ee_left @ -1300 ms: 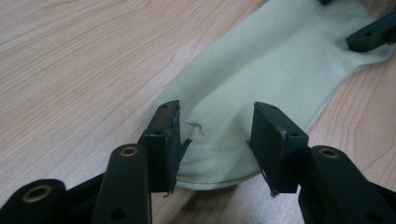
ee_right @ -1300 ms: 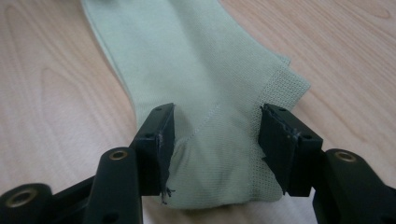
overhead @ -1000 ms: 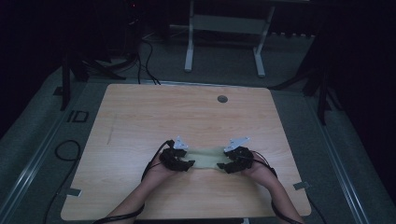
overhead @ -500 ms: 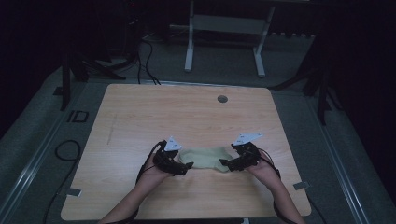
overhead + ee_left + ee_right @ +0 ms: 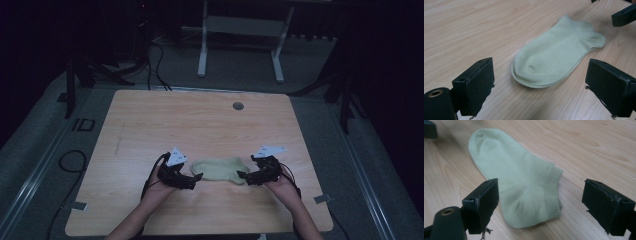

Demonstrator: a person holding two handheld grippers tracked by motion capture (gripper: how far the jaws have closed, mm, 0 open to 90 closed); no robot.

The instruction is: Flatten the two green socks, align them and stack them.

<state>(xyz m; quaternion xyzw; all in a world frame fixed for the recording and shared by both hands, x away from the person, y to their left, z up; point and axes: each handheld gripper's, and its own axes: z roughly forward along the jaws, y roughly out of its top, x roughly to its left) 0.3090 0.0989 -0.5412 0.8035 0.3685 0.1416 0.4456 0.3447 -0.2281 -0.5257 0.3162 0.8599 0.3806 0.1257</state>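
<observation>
A pale green ankle sock (image 5: 218, 169) lies flat near the front edge of the light wooden table (image 5: 200, 125). The left gripper (image 5: 192, 179) and right gripper (image 5: 244, 176) flank its ends, jaws spread wide, holding nothing

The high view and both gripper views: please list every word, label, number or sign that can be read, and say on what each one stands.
"ID": a dark mark on the grey floor, just left of the table; it reads roughly so, but it is small and dim.
Sock: no print or label can be seen on it.
Left tongs and right tongs: no writing can be seen on the black jaws.
Tabletop: no writing; the round grey spot is plain.
</observation>
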